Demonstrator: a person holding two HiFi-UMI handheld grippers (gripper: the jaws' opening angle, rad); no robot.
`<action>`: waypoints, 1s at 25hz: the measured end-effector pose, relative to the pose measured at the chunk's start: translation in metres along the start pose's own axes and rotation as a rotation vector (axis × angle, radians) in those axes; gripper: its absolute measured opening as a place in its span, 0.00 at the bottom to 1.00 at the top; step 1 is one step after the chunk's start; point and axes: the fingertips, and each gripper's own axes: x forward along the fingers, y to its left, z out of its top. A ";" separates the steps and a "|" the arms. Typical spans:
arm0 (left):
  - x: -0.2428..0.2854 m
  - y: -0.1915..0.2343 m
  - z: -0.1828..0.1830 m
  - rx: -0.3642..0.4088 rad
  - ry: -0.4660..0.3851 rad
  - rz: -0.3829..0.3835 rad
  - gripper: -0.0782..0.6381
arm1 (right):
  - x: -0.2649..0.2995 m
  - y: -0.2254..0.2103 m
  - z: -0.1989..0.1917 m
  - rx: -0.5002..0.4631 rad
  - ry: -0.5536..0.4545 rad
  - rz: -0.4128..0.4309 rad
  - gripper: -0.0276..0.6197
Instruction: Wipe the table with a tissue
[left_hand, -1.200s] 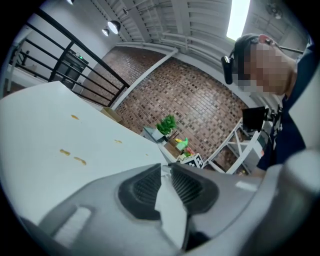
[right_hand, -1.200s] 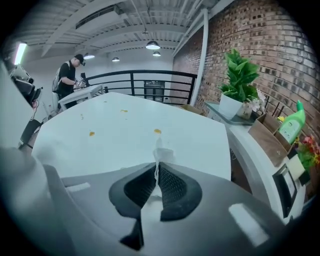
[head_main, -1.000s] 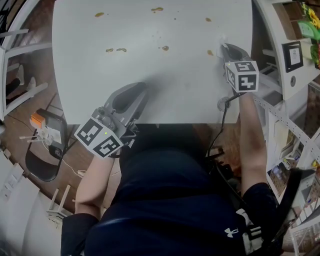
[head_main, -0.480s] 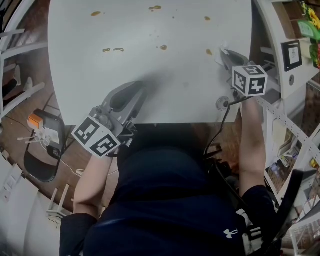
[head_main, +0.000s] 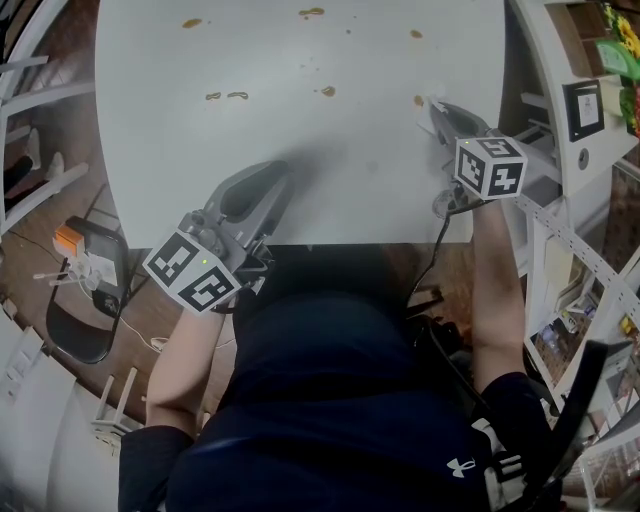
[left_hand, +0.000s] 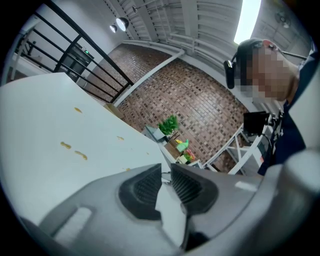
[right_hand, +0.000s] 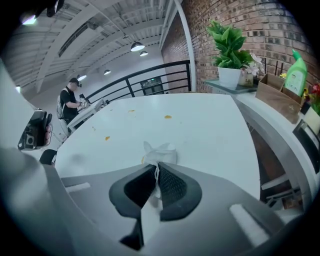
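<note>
A white table (head_main: 300, 150) carries several small brown stains, such as a pair (head_main: 227, 96) at left and one (head_main: 328, 91) in the middle. My right gripper (head_main: 438, 112) is shut on a crumpled white tissue (head_main: 431, 99) and presses it to the table near the right edge, right beside a stain (head_main: 419, 100). In the right gripper view the tissue (right_hand: 159, 150) bunches out past the fingertips (right_hand: 167, 175). My left gripper (head_main: 283, 172) rests at the table's near edge, jaws drawn to a thin slit with nothing between them (left_hand: 166, 172).
A shelf (head_main: 575, 90) stands close along the table's right side, with a potted plant (right_hand: 229, 47), a green bottle (right_hand: 296, 75) and a box (right_hand: 277, 92). A dark chair (head_main: 85, 320) sits on the floor at left. The person's body fills the space below the table's near edge.
The right gripper has slid a little to the left with the tissue and rolled, so its marker cube shows a different face. The left gripper has stayed put.
</note>
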 end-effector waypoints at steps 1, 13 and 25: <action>-0.001 0.000 0.000 0.000 0.000 0.001 0.19 | 0.001 0.001 0.000 0.000 -0.002 0.000 0.06; -0.011 0.001 0.001 -0.003 -0.022 0.020 0.19 | 0.011 0.015 0.010 -0.037 -0.004 0.026 0.06; -0.023 0.001 -0.002 -0.013 -0.065 0.053 0.19 | 0.024 0.031 0.020 -0.097 0.012 0.069 0.06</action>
